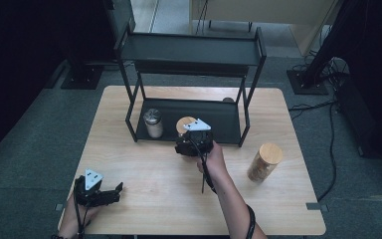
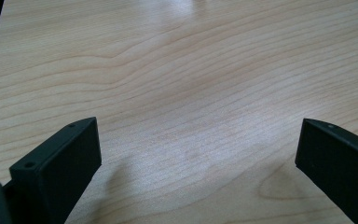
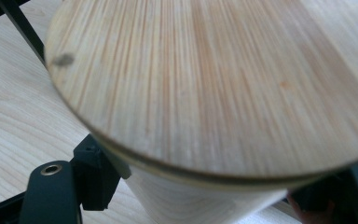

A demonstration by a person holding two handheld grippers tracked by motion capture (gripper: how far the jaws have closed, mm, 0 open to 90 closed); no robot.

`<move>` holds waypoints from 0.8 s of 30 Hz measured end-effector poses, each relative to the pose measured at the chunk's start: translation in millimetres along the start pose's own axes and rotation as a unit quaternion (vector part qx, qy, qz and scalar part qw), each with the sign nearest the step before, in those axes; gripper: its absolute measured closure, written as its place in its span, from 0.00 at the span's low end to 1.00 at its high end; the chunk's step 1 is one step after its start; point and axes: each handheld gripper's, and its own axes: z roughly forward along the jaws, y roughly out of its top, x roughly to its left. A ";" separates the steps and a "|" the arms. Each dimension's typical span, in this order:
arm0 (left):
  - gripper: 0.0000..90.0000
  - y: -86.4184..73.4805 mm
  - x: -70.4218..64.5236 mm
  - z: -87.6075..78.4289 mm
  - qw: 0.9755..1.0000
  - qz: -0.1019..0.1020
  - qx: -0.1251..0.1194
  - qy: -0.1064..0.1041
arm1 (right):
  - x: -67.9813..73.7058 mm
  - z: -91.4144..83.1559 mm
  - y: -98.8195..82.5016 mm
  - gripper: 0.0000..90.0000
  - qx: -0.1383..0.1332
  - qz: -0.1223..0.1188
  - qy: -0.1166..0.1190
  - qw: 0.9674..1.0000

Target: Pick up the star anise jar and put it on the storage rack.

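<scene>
A jar with a round bamboo lid (image 3: 214, 84) and pale contents sits between the jaws of my right gripper (image 3: 205, 200), which is shut on its body just under the lid. From above, this jar (image 1: 184, 123) is at the front edge of the black rack's lower shelf (image 1: 221, 119), with the right gripper (image 1: 187, 137) reaching it from the table side. My left gripper (image 1: 115, 193) rests near the table's front left corner. Its jaws stand wide apart over bare wood, so the left gripper (image 2: 198, 140) is open.
A metal-lidded jar (image 1: 153, 123) stands on the lower shelf, left of the held jar. Another bamboo-lidded jar (image 1: 264, 162) stands on the wooden table (image 1: 149, 164) to the right of the rack. The rack's top shelf (image 1: 189, 50) overhangs the lower one.
</scene>
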 end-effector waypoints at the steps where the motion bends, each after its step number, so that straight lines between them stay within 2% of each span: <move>1: 0.01 0.0 0.0 0.0 1.000 0.000 0.000 0.000 | 0.2 0.4 1.1 0.28 0.000 0.000 0.000 1.000; 24: 0.01 -0.1 0.8 -0.2 1.000 -0.003 -0.001 -0.001 | -2.3 8.4 24.4 0.28 -0.001 -0.004 -0.007 1.000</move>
